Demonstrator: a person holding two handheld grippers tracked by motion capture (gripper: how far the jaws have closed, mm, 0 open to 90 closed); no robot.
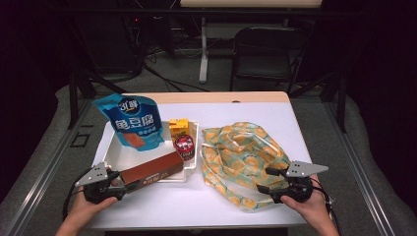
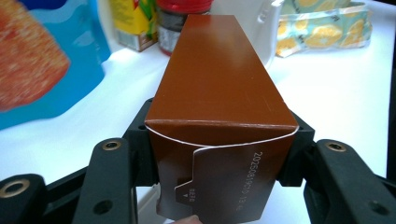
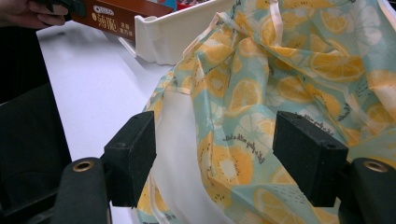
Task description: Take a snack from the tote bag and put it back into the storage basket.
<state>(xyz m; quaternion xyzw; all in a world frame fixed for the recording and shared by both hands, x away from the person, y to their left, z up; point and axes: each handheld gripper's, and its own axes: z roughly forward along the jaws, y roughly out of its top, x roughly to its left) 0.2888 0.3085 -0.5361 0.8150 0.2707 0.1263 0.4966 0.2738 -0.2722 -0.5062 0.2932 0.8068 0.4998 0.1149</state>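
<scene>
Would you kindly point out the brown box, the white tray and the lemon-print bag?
brown box [image 2: 219, 74], left gripper view, on its top face.
white tray [image 1: 113, 147], high view, on its left wall.
lemon-print bag [image 1: 246, 152], high view, on the middle of the cloth.

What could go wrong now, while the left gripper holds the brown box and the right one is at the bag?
1. The left gripper holds the brown box only at one end; the long box may tilt or slip.
2. The box lies across the white tray's rim and may catch on it.
3. The right gripper is open around loose fabric bag cloth and may grab too little.
</scene>
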